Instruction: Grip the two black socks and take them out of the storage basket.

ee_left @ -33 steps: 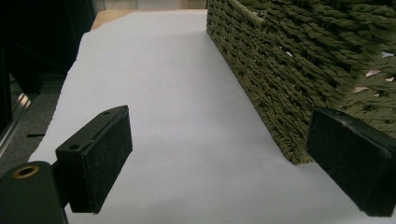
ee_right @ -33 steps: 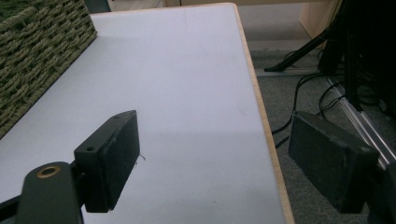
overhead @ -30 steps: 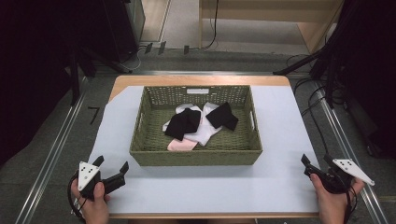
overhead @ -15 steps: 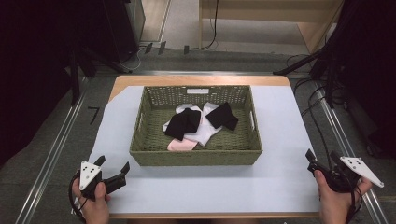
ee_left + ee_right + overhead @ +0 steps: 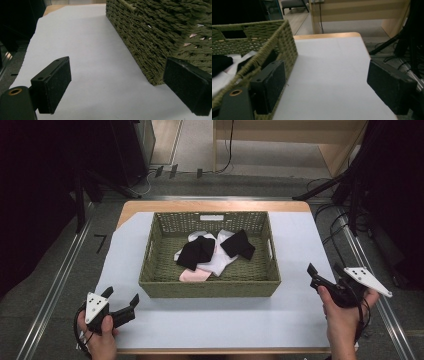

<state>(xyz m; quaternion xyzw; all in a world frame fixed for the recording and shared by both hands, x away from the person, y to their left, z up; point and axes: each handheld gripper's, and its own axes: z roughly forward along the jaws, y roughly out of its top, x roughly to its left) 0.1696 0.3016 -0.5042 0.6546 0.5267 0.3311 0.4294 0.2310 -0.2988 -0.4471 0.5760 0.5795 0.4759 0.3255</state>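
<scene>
In the high view, the woven basket [image 5: 210, 285] sat in the middle of the table [image 5: 220, 320], which was covered by a pale sheet, and inside it lay a loose heap of socks [image 5: 212, 252]: two black ones on top of white ones, with a pink one [image 5: 195, 275] at the near edge of the pile. The left tool [image 5: 121, 301] rested low at the near left corner of the table, its jaws apart and empty; the right tool [image 5: 325, 275] hovered near the right edge, also spread wide and holding nothing, well apart from the socks. From there the likely trouble was the tangle itself: a grab at one black sock could have dragged a white one up with it, since they overlapped. In the left gripper view, the two black pads [image 5: 53, 83] stood wide apart over bare sheet, with the basket's wall [image 5: 160, 37] just beside the right-hand pad; a careless lift toward the socks might have clipped that wall and shoved the light basket across the smooth sheet. In the right gripper view, the open pads [image 5: 273, 82] framed the sheet, and the basket rim [image 5: 274, 42] rose very close to the left-hand pad, with a strip of white sock [image 5: 244, 57] showing beyond it; reaching in without first rising clear could have snagged the weave or tipped the basket.
</scene>
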